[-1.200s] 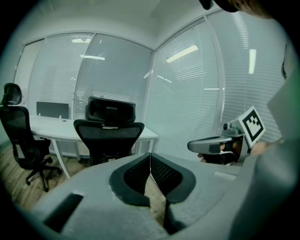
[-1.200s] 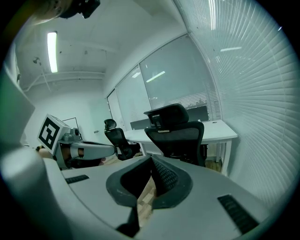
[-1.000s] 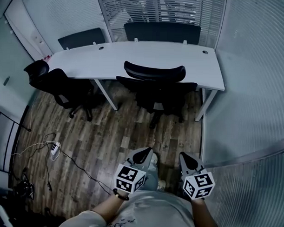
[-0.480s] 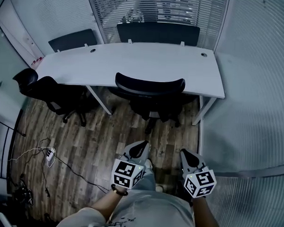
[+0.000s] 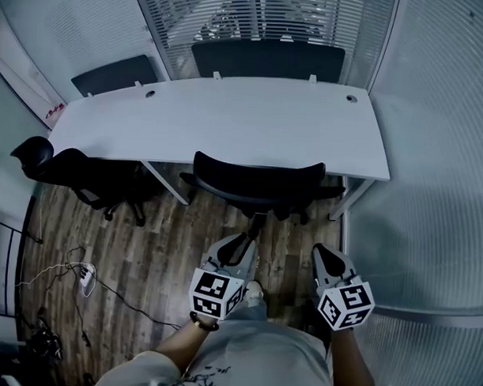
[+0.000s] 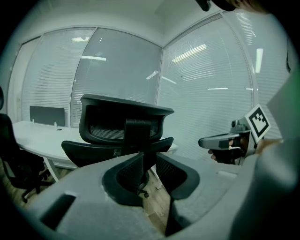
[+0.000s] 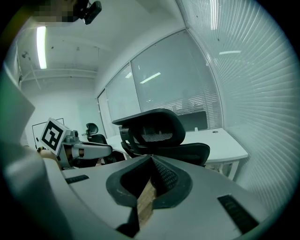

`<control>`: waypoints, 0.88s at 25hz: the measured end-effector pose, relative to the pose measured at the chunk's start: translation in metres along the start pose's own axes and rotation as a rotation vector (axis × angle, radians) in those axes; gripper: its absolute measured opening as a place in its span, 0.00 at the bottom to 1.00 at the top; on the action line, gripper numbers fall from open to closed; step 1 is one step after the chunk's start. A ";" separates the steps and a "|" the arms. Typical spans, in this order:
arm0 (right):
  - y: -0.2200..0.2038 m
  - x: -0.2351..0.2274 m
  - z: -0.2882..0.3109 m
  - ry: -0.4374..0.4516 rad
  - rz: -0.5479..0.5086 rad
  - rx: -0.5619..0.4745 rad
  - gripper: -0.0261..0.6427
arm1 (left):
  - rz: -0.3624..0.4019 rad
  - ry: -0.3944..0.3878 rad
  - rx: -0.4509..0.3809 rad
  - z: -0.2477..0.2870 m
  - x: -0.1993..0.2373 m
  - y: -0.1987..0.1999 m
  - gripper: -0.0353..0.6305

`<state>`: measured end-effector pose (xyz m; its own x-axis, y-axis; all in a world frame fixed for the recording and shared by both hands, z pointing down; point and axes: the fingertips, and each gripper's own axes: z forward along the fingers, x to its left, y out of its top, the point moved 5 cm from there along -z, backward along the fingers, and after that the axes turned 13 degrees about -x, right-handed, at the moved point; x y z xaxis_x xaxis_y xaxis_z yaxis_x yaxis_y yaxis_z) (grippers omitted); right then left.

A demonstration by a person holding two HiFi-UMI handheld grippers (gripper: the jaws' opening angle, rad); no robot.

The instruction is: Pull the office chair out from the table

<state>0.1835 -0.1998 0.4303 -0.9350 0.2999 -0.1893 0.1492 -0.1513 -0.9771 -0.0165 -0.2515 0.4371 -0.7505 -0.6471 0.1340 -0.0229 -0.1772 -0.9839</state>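
A black mesh-backed office chair (image 5: pixel 257 185) stands tucked against the front edge of the white table (image 5: pixel 228 120). Both grippers hover short of its backrest and touch nothing. My left gripper (image 5: pixel 241 242) points at the chair's back (image 6: pixel 124 124). Its jaws are opening, a narrow gap shows between the tips (image 6: pixel 149 154), and nothing is between them. My right gripper (image 5: pixel 322 253) is to the right of it, level with it. Its jaws are shut and empty (image 7: pixel 151 157), and the chair (image 7: pixel 154 129) is just beyond them.
A second black chair (image 5: pixel 84 175) sits at the table's left end. A power strip with cables (image 5: pixel 84 274) lies on the wooden floor at the left. Glass walls with blinds close in the right side and the back. Dark panels (image 5: pixel 266 58) stand behind the table.
Both grippers have moved forward toward the chair, and the table and chair now appear nearer. The chair stays tucked at the table.
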 end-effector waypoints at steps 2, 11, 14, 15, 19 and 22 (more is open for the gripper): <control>-0.001 -0.003 0.011 -0.010 0.001 0.001 0.05 | -0.004 -0.007 0.005 0.008 0.008 -0.001 0.18; 0.005 -0.005 0.038 -0.032 0.002 0.010 0.05 | -0.018 -0.022 0.006 0.022 0.025 0.003 0.18; 0.012 -0.016 0.045 -0.035 -0.008 0.007 0.05 | -0.011 -0.021 0.010 0.027 0.026 0.005 0.19; 0.014 -0.020 0.048 -0.035 -0.010 0.006 0.05 | -0.008 -0.017 0.012 0.028 0.027 0.006 0.19; 0.024 -0.034 0.058 -0.026 -0.030 0.008 0.05 | -0.020 -0.006 0.024 0.033 0.030 0.003 0.28; 0.034 -0.043 0.066 -0.009 -0.052 0.007 0.05 | -0.021 0.005 0.027 0.036 0.029 0.005 0.35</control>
<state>0.2078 -0.2801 0.4119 -0.9443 0.2991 -0.1372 0.0981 -0.1422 -0.9850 -0.0146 -0.2980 0.4408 -0.7537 -0.6389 0.1543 -0.0212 -0.2110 -0.9773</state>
